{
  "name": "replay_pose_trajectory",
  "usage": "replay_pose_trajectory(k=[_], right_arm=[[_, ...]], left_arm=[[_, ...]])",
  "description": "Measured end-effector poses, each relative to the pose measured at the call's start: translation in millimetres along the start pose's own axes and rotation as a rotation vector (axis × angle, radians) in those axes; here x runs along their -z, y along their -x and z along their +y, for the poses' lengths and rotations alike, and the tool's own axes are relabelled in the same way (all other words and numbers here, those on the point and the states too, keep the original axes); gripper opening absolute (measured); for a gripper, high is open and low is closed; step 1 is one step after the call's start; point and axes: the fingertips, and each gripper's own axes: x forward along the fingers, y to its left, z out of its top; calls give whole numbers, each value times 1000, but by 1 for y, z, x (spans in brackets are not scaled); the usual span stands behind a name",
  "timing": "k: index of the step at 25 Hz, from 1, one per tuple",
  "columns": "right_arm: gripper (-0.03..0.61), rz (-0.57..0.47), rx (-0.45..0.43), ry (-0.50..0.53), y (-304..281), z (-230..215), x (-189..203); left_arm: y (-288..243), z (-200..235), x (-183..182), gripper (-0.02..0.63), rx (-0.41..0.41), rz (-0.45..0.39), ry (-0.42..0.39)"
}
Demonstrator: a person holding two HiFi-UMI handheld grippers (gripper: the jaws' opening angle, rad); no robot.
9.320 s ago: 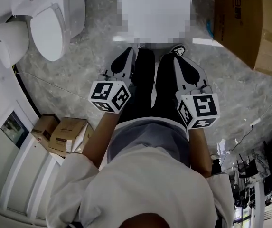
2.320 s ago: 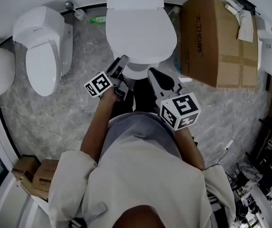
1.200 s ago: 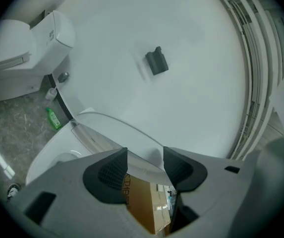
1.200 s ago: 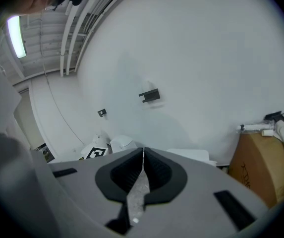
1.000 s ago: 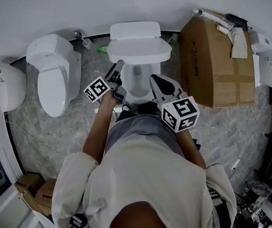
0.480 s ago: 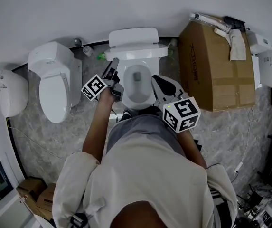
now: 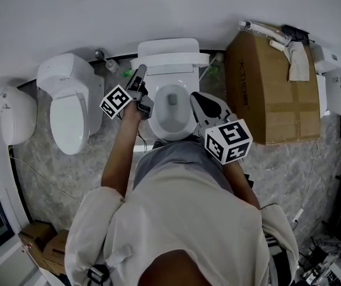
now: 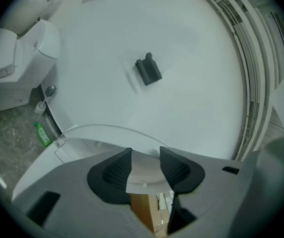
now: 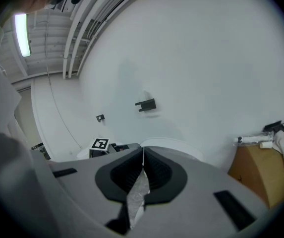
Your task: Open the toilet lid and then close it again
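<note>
The middle toilet's white lid (image 7: 171,60) stands raised, nearly upright against the tank, above the open bowl (image 7: 170,109). My left gripper (image 7: 139,71) is at the lid's left edge. In the left gripper view the white lid edge (image 8: 144,176) fills the gap between the pads, so my left gripper (image 8: 144,153) is shut on it. My right gripper (image 7: 196,98) hovers by the bowl's right rim. It points at the wall with the jaws shut and nothing held (image 9: 142,153). The lid's top (image 9: 174,145) shows just beyond it.
A second white toilet (image 7: 69,106) stands to the left, with a white fixture (image 7: 14,115) further left. A large cardboard box (image 7: 274,82) sits right of the toilet, and another white fixture (image 7: 337,85) beyond it. A green bottle (image 8: 41,134) lies by the wall. A black bracket (image 8: 148,69) hangs on the wall.
The lid has swung up from half raised to nearly upright. My left gripper went up and toward the wall with it. The right gripper has barely shifted.
</note>
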Motion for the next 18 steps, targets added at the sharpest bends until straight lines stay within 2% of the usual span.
replay_pose_trajectory(k=[8,18], right_arm=[[12,3,-6,7,-1,-15,-2],[12,14,-5,1,-1,-33,-4]], left_arm=[[-22,-3,-17,169,-4,-43,3],[-50,-9,-38,167,-9,-83,-35]])
